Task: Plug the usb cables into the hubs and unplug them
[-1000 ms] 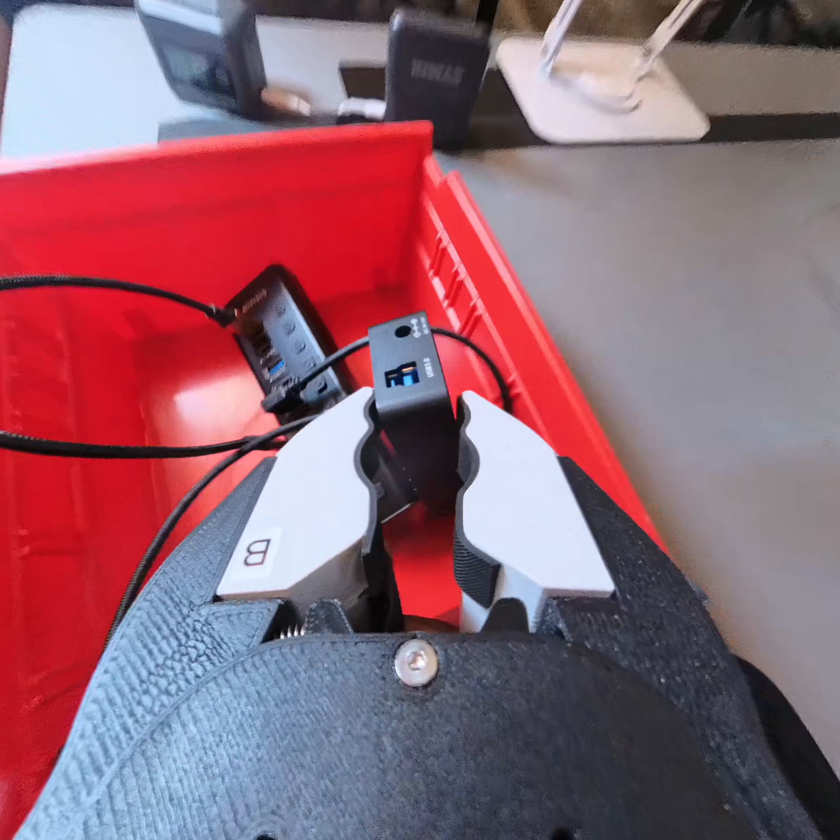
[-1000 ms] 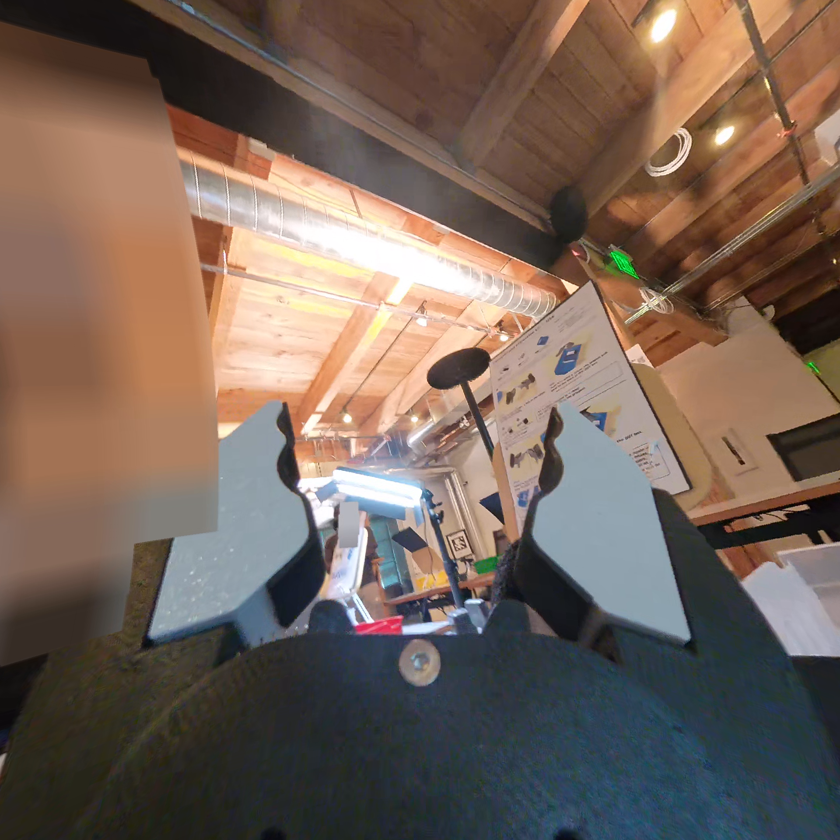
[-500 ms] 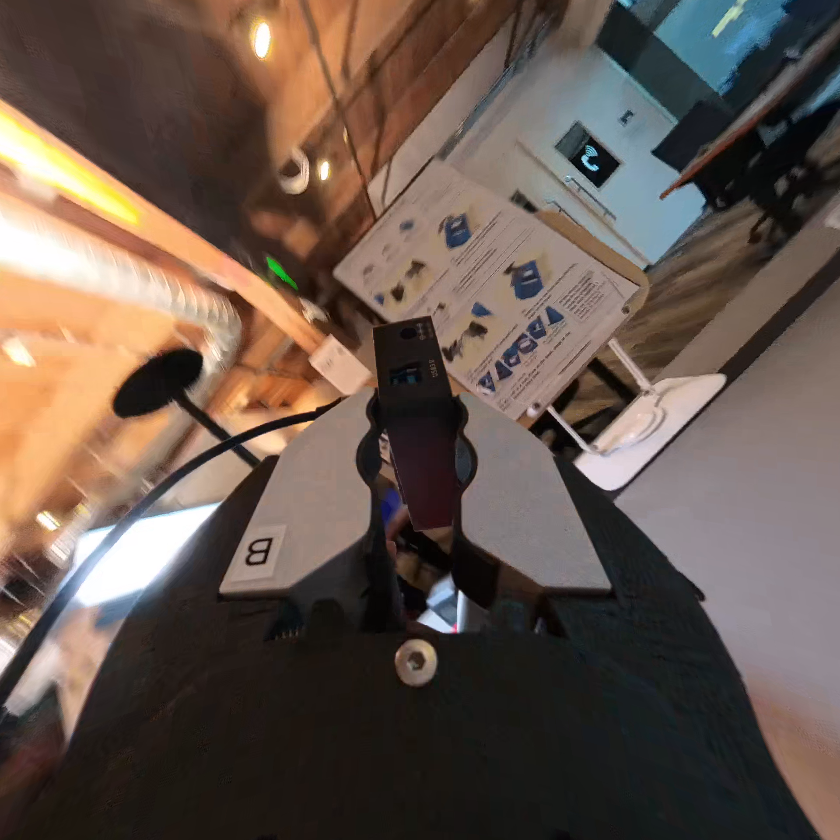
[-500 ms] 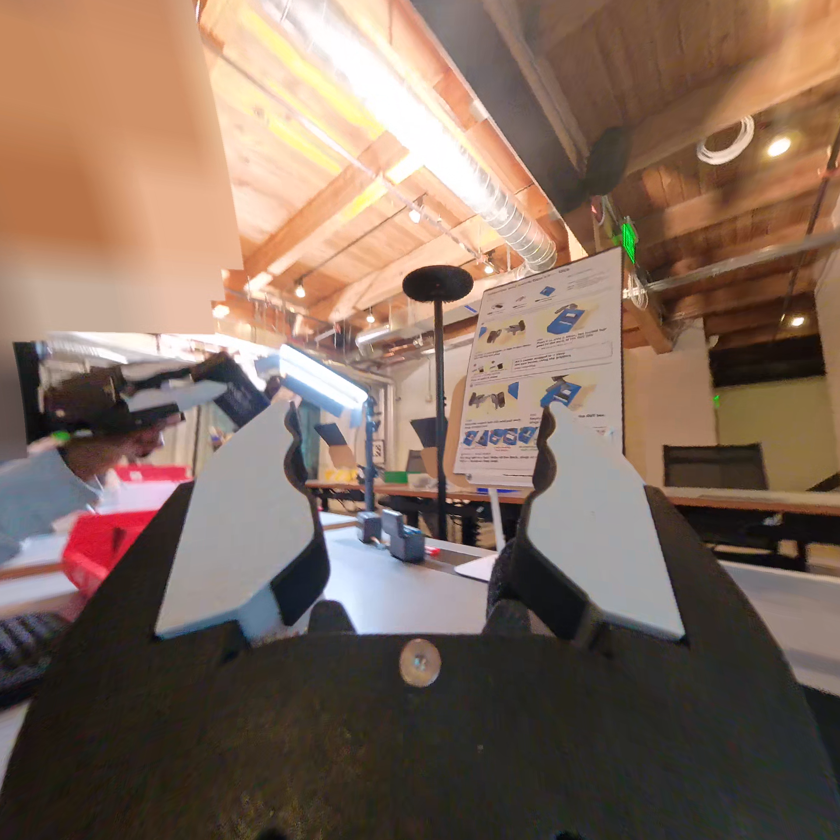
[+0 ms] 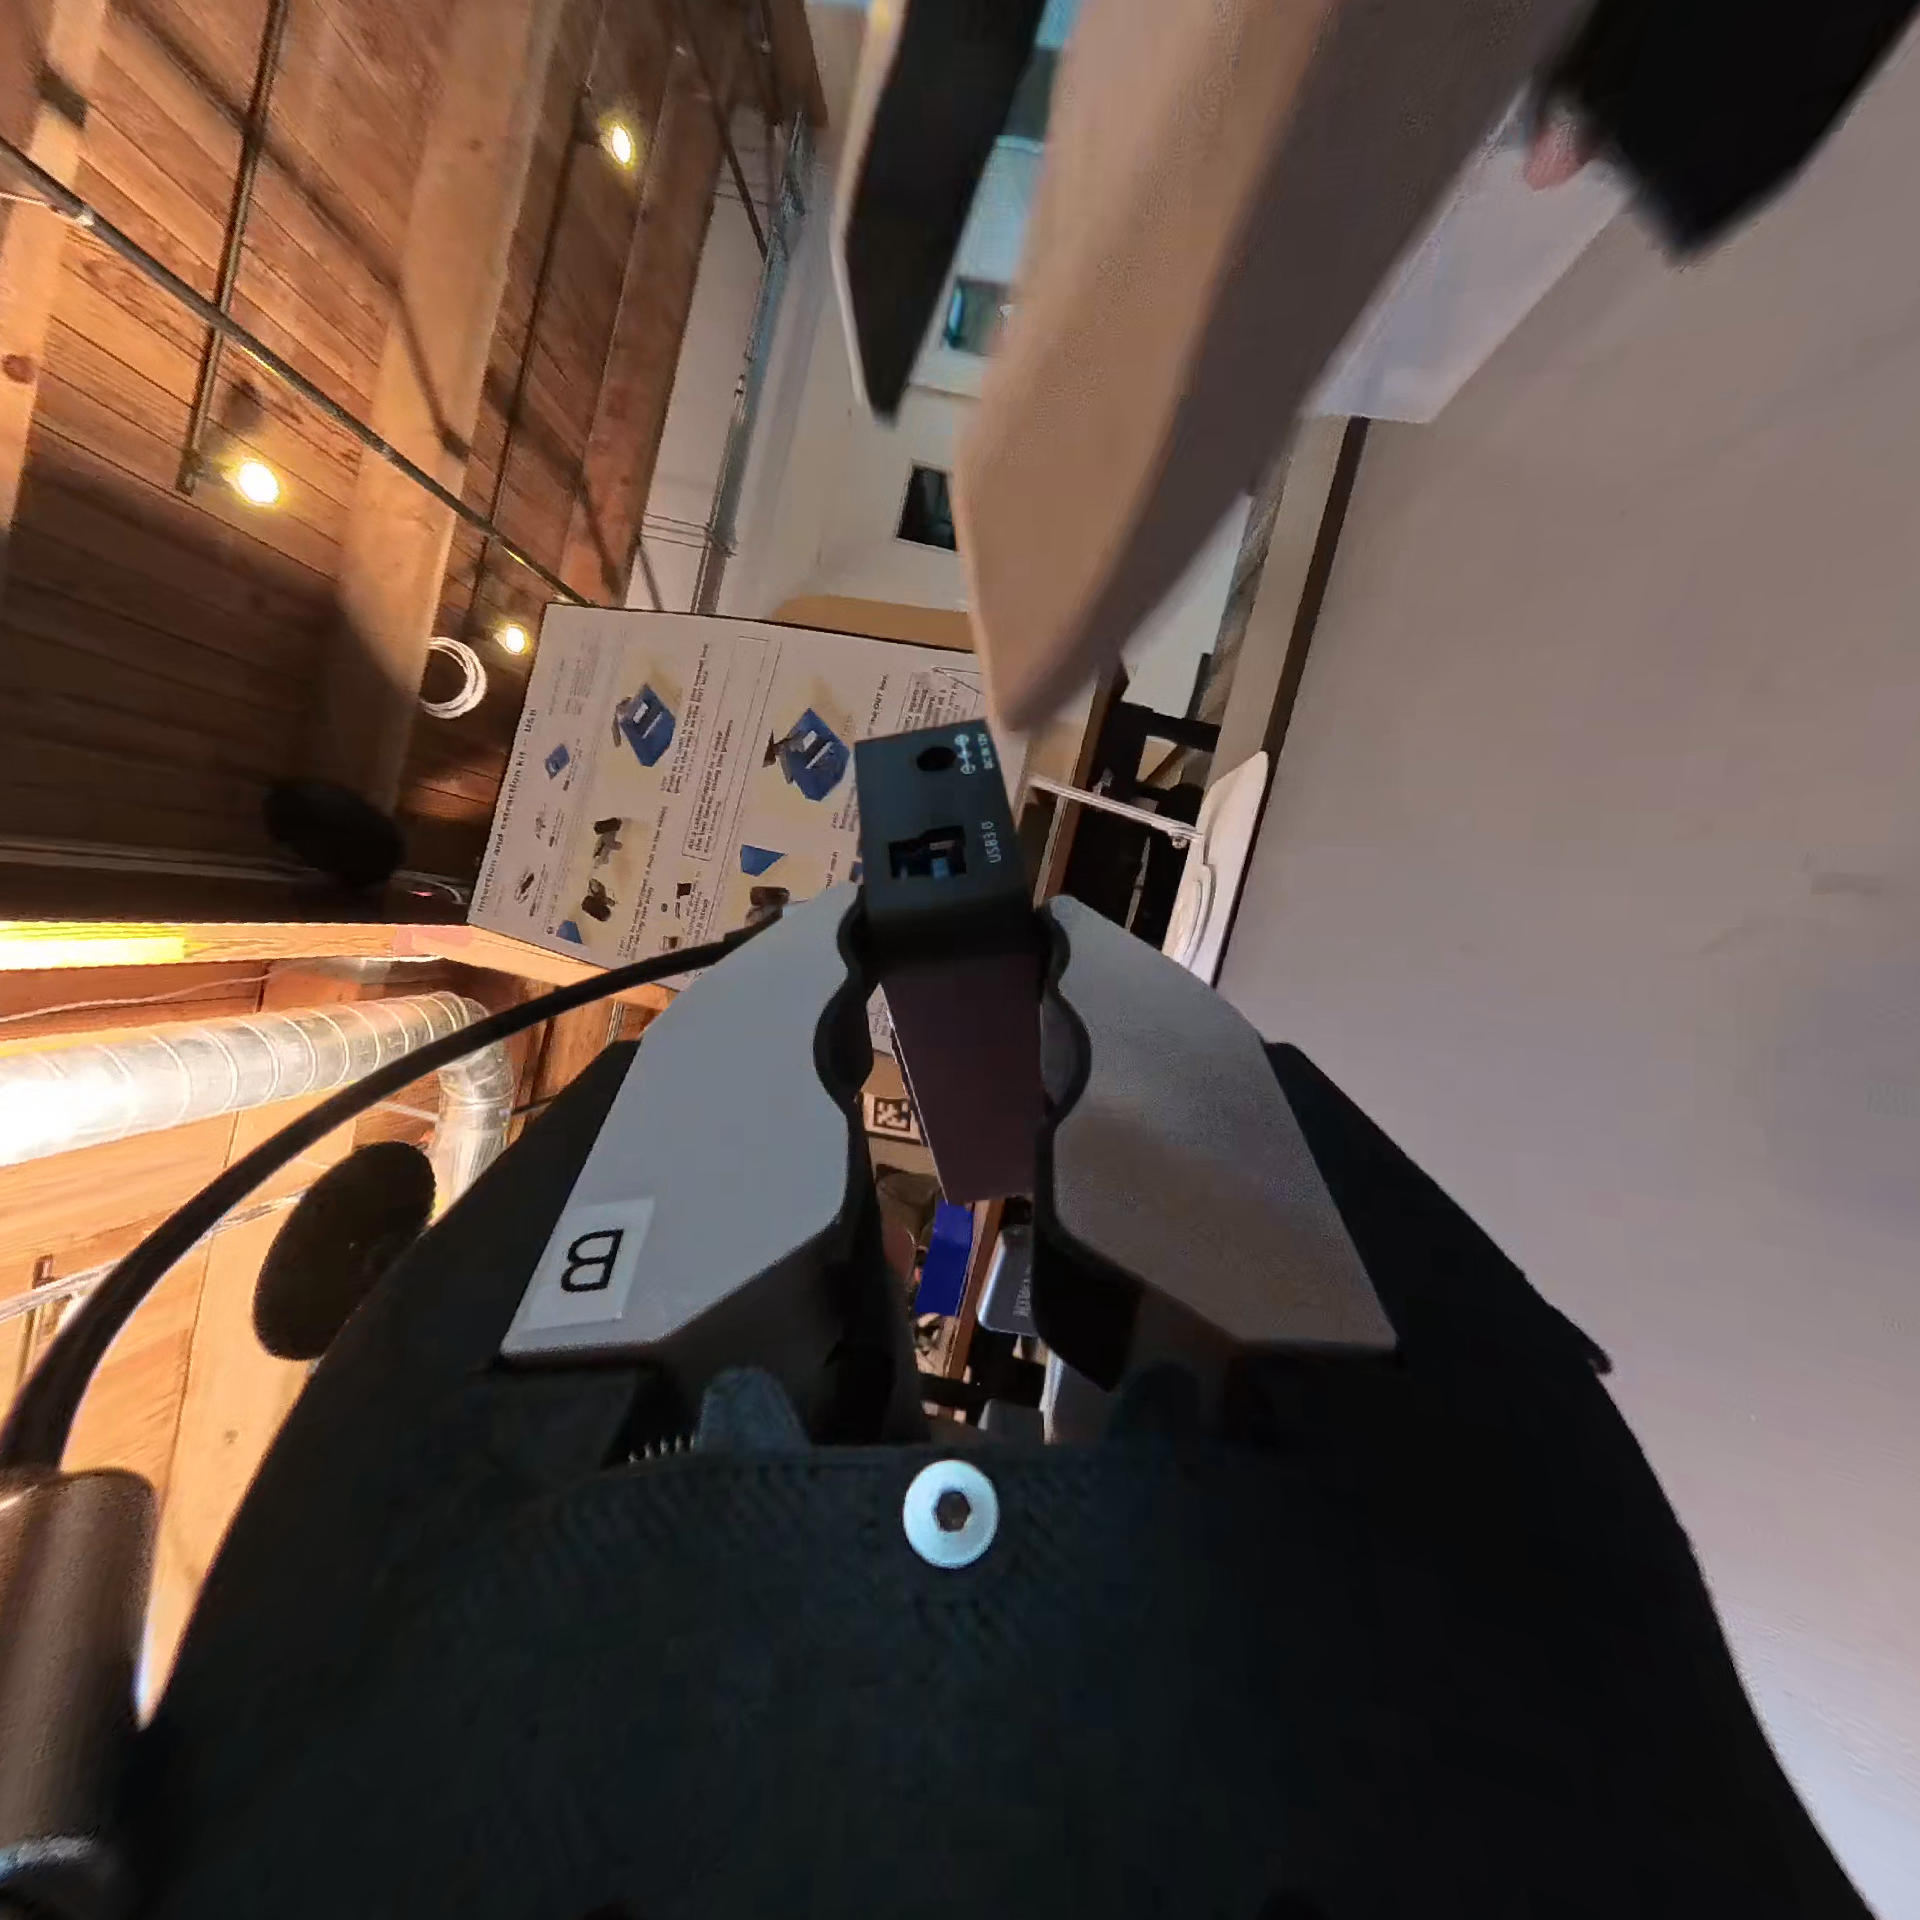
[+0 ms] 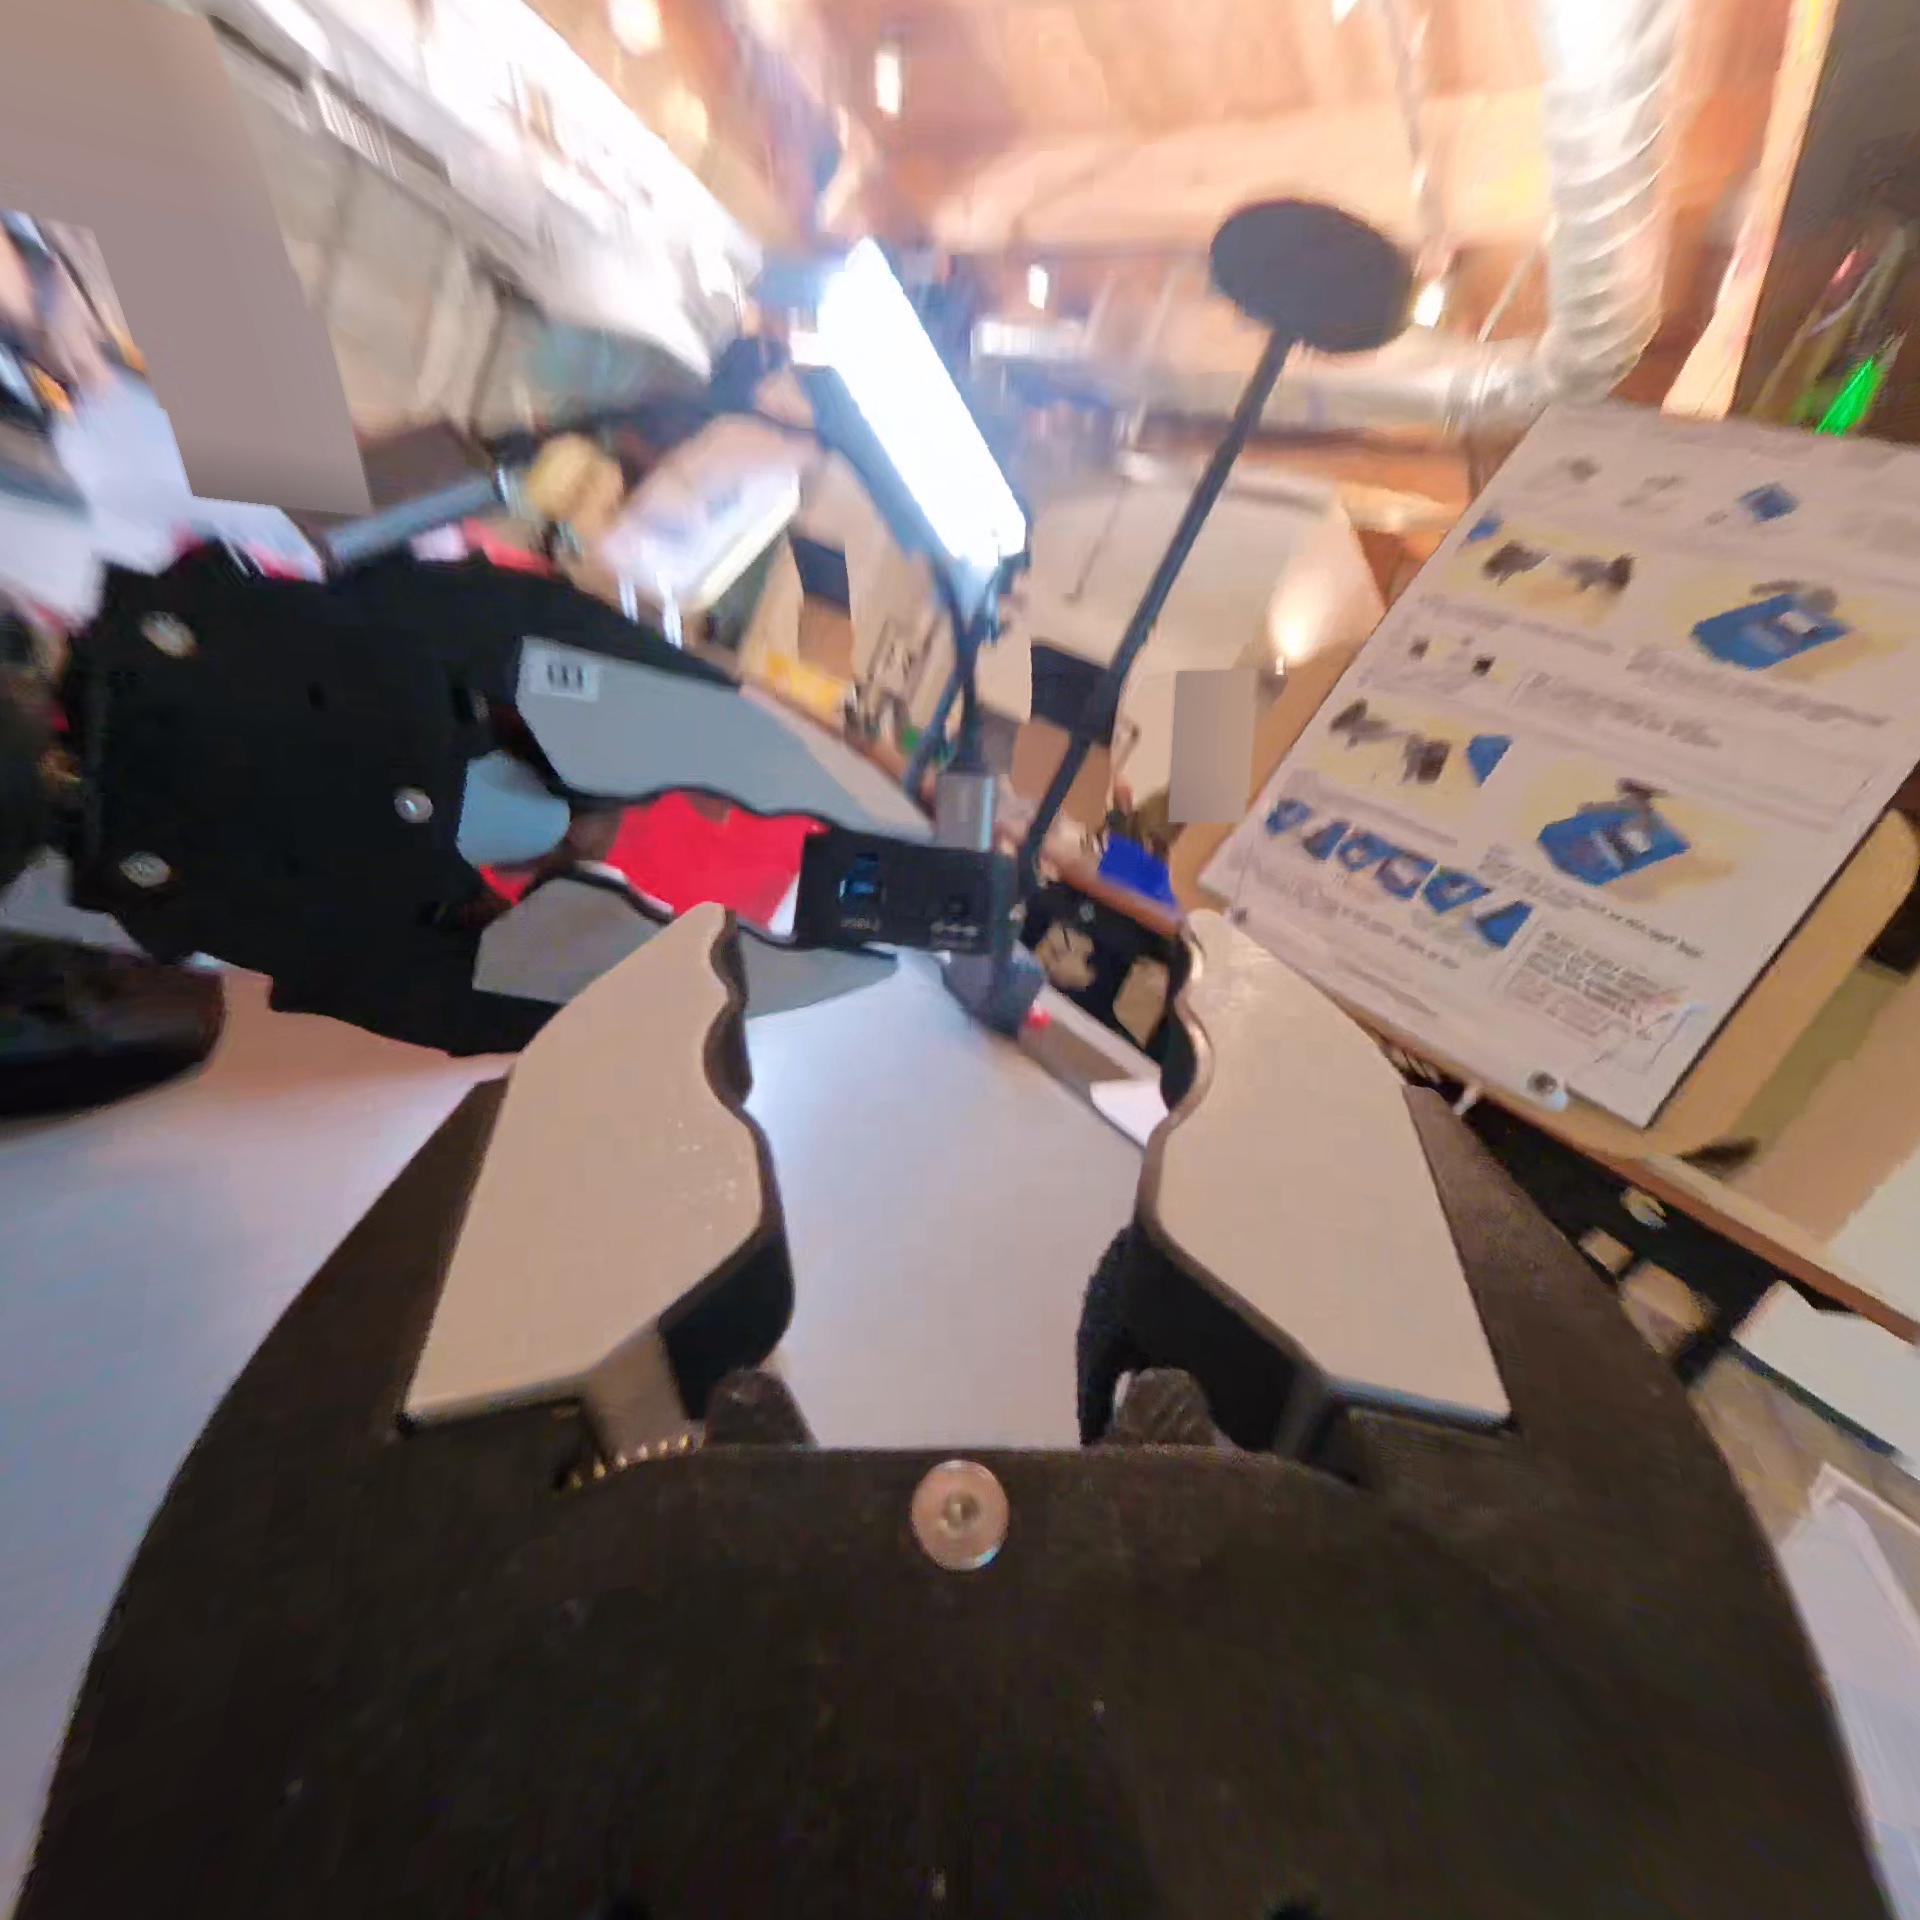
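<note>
the left gripper (image 5: 951, 935) is clamped on a small black usb hub (image 5: 940, 847), which juts past the fingertips in the middle of the frame, its port end facing the camera. a black cable (image 5: 312, 1112) arcs away toward the lower left. in the right wrist view the right gripper (image 6: 956, 945) stands spread wide with nothing between its fingers, above the grey table (image 6: 187, 1226); the hub (image 6: 899, 894) shows at centre, held level, with a poster board (image 6: 1558, 748) at right.
</note>
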Demonstrator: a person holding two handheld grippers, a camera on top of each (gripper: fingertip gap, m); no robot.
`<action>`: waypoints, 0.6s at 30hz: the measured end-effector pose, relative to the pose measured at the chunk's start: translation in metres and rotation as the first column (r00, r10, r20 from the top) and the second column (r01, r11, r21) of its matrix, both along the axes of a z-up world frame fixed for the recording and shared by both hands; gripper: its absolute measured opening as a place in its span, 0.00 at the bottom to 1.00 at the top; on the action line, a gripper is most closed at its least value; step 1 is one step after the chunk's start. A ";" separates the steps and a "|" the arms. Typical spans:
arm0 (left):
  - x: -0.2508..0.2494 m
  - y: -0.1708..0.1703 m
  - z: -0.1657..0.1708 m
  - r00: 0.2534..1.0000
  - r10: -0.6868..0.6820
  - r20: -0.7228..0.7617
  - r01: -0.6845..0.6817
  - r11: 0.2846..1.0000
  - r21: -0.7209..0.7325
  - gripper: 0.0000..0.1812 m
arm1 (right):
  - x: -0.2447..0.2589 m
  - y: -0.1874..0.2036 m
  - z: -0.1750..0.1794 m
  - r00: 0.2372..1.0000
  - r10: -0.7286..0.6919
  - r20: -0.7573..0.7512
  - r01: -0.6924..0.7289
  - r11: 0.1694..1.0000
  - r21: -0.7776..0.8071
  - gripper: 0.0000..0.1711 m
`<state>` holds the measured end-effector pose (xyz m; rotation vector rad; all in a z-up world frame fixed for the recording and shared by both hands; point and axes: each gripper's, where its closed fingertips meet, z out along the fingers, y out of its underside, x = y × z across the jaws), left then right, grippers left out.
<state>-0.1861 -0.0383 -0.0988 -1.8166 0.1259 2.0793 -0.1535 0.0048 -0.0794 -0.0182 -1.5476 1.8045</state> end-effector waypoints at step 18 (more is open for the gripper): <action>0.013 0.017 0.002 0.992 -0.108 -0.065 0.108 0.994 0.002 0.20 | -0.034 -0.033 -0.017 0.972 -0.100 0.213 0.067 0.985 0.156 0.36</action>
